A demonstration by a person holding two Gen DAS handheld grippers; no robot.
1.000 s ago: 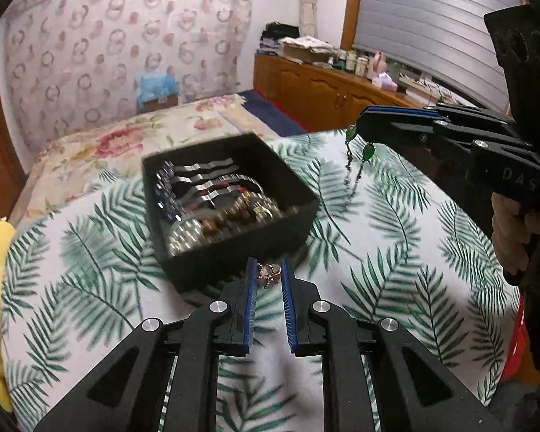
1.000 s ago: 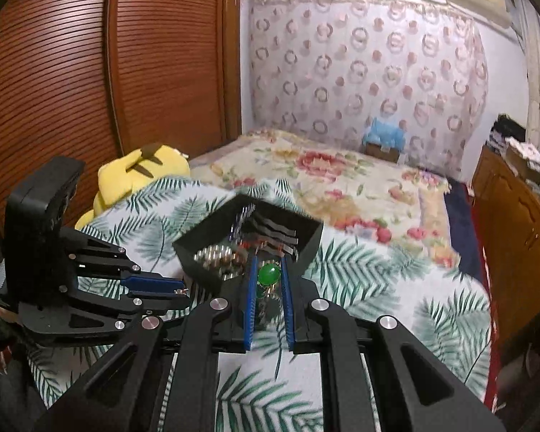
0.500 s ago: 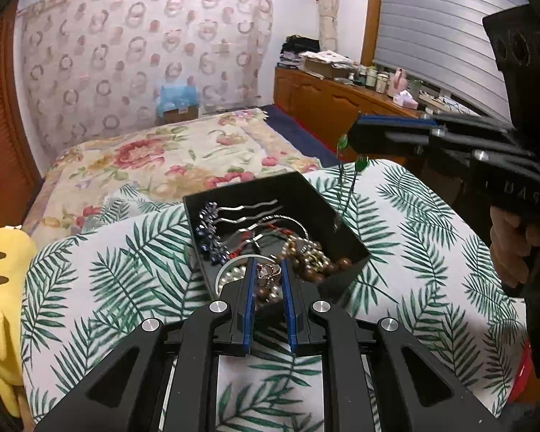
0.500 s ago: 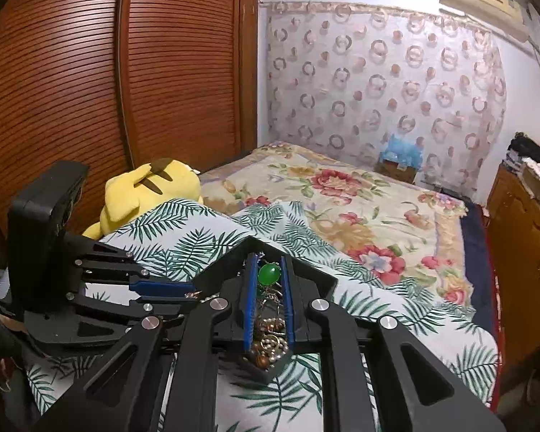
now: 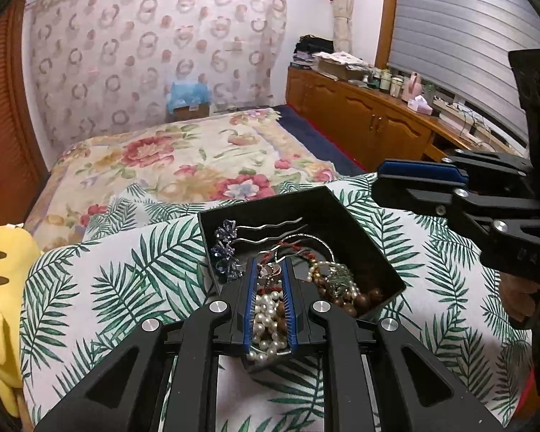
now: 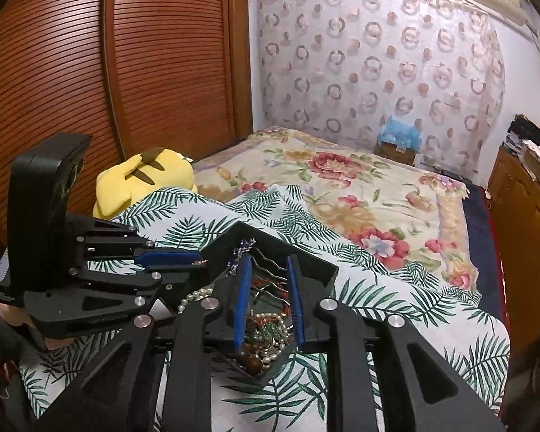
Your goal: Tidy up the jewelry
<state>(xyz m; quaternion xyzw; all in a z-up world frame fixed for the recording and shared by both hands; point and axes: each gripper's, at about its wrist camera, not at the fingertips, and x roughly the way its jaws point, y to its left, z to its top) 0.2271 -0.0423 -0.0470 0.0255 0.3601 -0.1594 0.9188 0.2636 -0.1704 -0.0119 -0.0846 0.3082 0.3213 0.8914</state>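
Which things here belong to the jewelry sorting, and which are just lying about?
Job:
- square black jewelry box
- small pinkish ring, held in left gripper
- right gripper, jaws opening, nothing between

Lying about:
- yellow plush toy
- floral bedspread

box [image 5: 345, 216] near corner: hidden by claw | plush [image 5: 0, 288]: cut off

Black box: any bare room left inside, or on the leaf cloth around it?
Black box: bare floor only at the far corner, beyond the wavy hairpins. Near half is crowded with pearls and brown beads. The leaf-print cloth is bare between the box and the yellow plush.
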